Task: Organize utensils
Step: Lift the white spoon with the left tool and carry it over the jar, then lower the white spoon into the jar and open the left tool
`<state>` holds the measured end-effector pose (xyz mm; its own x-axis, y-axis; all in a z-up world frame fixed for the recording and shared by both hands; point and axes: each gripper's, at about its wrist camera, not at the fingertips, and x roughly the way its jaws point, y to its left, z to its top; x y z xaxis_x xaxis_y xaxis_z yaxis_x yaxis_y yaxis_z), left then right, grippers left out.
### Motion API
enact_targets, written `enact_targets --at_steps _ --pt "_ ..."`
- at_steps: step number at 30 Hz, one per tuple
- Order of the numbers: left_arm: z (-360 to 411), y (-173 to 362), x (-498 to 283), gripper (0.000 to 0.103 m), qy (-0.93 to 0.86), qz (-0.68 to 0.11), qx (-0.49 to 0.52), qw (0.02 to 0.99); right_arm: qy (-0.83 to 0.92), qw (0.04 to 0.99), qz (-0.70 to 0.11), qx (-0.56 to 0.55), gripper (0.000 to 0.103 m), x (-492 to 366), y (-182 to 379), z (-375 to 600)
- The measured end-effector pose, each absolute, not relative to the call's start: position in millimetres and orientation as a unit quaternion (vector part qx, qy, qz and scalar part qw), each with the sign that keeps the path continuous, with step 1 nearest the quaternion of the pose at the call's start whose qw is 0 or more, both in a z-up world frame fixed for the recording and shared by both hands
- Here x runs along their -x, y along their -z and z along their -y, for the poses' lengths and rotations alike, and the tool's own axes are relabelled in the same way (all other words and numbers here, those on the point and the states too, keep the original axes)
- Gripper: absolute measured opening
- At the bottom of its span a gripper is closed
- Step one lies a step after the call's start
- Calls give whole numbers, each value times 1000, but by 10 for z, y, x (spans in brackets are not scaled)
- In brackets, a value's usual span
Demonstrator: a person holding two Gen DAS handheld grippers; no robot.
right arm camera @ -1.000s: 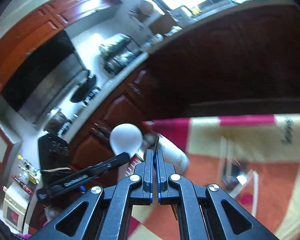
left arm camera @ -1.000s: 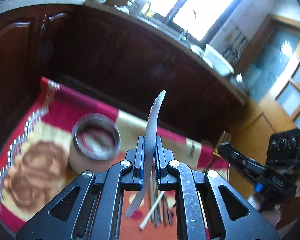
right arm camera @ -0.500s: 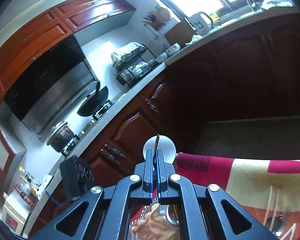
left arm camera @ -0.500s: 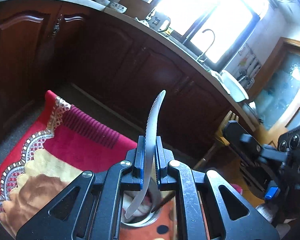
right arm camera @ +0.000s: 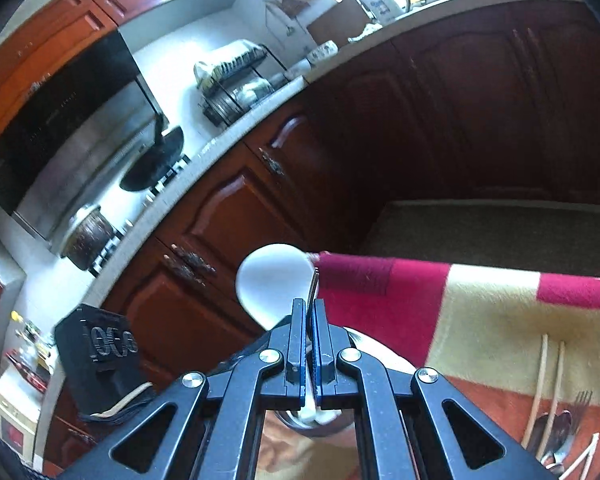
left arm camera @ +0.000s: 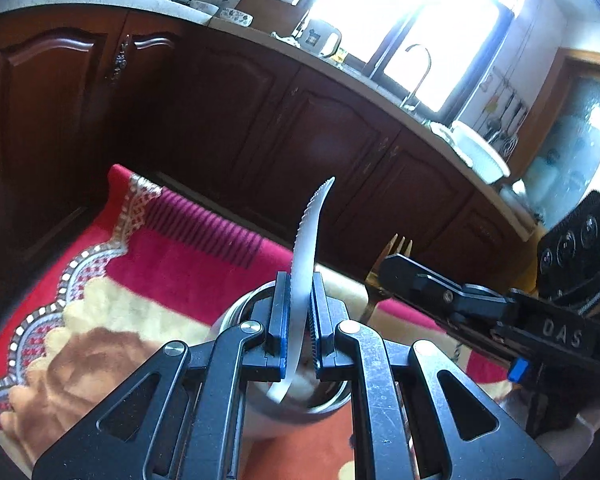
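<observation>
Red-and-cream rug (left arm camera: 172,256) on floor; dark wood cabinets (left arm camera: 228,112) at 12 o'clock. "DAS" printed on right gripper (left arm camera: 392,270) gripping fork (left arm camera: 384,268). Left gripper (left arm camera: 299,320) clamps knife (left arm camera: 306,264) above metal cup (left arm camera: 300,404).

Over at about four o'clock in the left wrist view, the raised letters "D A S" can be read on the black body of the right gripper (left arm camera: 384,276). In the right wrist view, at about eight o'clock, the black block (right arm camera: 100,356) behind the left gripper carries raised marks that look like rings or digits, but I cannot make them out. Nothing else in either view is legible.
</observation>
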<state>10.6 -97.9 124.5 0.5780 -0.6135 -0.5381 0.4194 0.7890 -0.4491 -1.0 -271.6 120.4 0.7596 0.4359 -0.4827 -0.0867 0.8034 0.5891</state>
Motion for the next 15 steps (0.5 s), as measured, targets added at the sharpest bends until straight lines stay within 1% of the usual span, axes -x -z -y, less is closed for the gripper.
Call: enact_targets --at_steps 4,5,6,8,9,11,13,14,15 --pt "963 -1204 -30 7 280 -362 122 881 -141 889 -340 -271 2 -27 -1126 2707" --pt "960 -1202 -12 9 278 -364 120 881 -138 888 -347 -268 2 -38 -1109 2701" --pt "954 -1198 7 13 275 -368 118 880 -138 886 -354 -266 2 -55 -1098 2680" --pt "927 -1215 50 24 283 -366 120 879 -140 881 -369 -262 2 -89 -1060 2664" --pt "920 -1238 80 27 284 -362 118 880 -140 879 -374 -260 2 -93 -1048 2661" --pt "907 -1300 149 45 286 -354 112 883 -141 877 -378 -262 2 -85 -1033 2676" --pt "878 -1339 206 57 279 -350 111 887 -133 879 -373 -264 6 -51 -1051 2711" --pt "850 -1346 232 57 277 -350 114 887 -129 881 -370 -266 11 -26 -1063 2733" --pt "829 -1344 248 57 276 -352 115 887 -128 881 -369 -269 14 -1 -1074 2747"
